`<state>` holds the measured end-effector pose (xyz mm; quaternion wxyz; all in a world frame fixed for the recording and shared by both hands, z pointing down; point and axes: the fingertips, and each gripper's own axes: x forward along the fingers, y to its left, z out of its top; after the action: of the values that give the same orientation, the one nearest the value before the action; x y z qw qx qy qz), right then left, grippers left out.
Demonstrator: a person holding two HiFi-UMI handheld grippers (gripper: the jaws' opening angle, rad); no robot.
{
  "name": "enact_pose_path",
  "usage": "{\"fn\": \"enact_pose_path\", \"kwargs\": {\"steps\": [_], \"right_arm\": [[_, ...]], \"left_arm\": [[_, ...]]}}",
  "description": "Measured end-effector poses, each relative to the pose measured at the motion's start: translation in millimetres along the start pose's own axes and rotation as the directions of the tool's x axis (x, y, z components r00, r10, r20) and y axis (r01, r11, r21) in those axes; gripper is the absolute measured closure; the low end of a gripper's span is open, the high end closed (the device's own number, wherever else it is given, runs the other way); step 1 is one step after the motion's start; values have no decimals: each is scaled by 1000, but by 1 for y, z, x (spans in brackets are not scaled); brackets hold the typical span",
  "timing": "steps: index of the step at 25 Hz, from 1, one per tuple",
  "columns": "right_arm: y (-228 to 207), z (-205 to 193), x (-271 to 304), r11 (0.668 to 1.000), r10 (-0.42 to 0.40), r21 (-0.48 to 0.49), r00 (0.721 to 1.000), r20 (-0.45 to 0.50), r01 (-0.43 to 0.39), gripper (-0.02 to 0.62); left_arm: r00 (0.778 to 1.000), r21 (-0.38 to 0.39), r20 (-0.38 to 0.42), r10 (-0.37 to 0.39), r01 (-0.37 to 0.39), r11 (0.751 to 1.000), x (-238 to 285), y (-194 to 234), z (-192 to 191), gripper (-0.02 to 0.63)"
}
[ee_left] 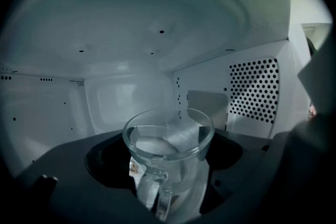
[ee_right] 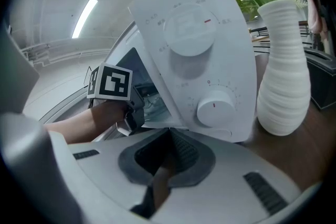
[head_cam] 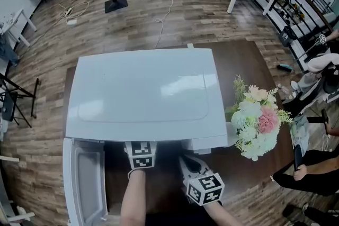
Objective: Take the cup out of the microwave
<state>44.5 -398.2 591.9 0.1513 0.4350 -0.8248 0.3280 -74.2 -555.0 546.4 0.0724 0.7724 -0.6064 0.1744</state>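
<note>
Currently, the left claw [ee_left: 167, 165] stands open inside the microwave [head_cam: 143, 98], with a jaw on either side of the glass cup [ee_left: 173, 139] and neither touching it. The cup is upright within the cavity, handle toward the claw. The right claw [ee_right: 167, 134] is closed and empty, outside by the control panel [ee_right: 194, 50], near the white vase [ee_right: 283, 71].
</note>
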Motion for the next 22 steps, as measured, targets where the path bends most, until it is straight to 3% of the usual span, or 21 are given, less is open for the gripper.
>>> {"fn": "enact_pose_path", "kwargs": {"steps": [5, 11, 22], "right_arm": [[0, 3, -1, 1000, 0, -1, 1000, 10, 0, 600], [1, 4, -4, 1000, -3, -12, 1000, 18, 3, 600], [10, 5, -9, 1000, 5, -28, 999, 38, -4, 600]], "left_arm": [[999, -35, -52, -6, 4, 999, -1, -3, -24, 212], [1000, -36, 20, -12, 13, 999, -9, -7, -2, 212], [999, -32, 36, -20, 21, 999, -33, -12, 1, 212]]}}
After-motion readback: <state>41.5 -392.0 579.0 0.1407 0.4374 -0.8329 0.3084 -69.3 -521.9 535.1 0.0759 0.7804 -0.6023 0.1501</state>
